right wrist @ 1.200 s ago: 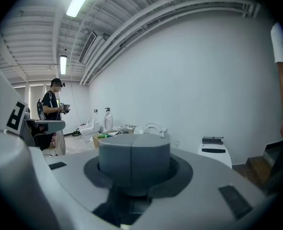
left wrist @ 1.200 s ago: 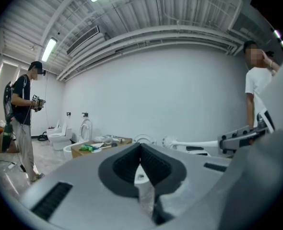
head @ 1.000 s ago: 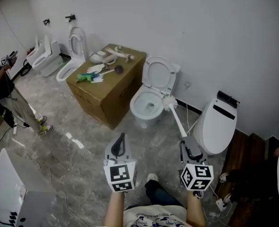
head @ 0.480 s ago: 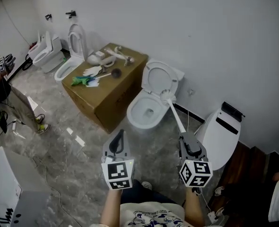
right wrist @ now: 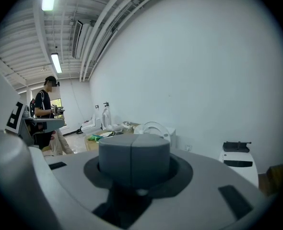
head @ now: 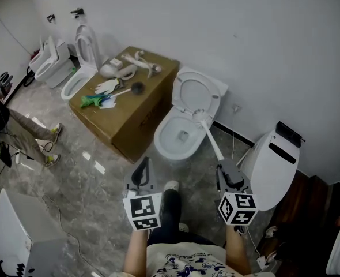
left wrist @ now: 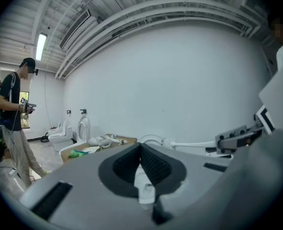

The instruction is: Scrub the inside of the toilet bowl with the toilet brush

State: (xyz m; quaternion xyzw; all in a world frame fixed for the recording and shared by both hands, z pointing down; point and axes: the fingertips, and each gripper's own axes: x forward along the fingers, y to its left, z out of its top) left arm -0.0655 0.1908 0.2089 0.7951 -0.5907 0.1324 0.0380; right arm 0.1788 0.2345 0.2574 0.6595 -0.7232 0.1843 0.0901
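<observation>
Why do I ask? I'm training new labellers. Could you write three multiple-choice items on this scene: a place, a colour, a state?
1. Where is the bristle head of the white long-handled toilet brush? A in a red bucket; B at the rim of the white ceramic toilet bowl; C on a wooden shelf.
2. What colour is the brush's handle? A white; B green; C black.
3. How is the toilet's white oval lid? A shut; B raised; C missing.
Answers: 1 B, the bristles sit at the bowl's back rim. 2 A, the shaft running to the right gripper is white. 3 B, it stands up behind the bowl.
</observation>
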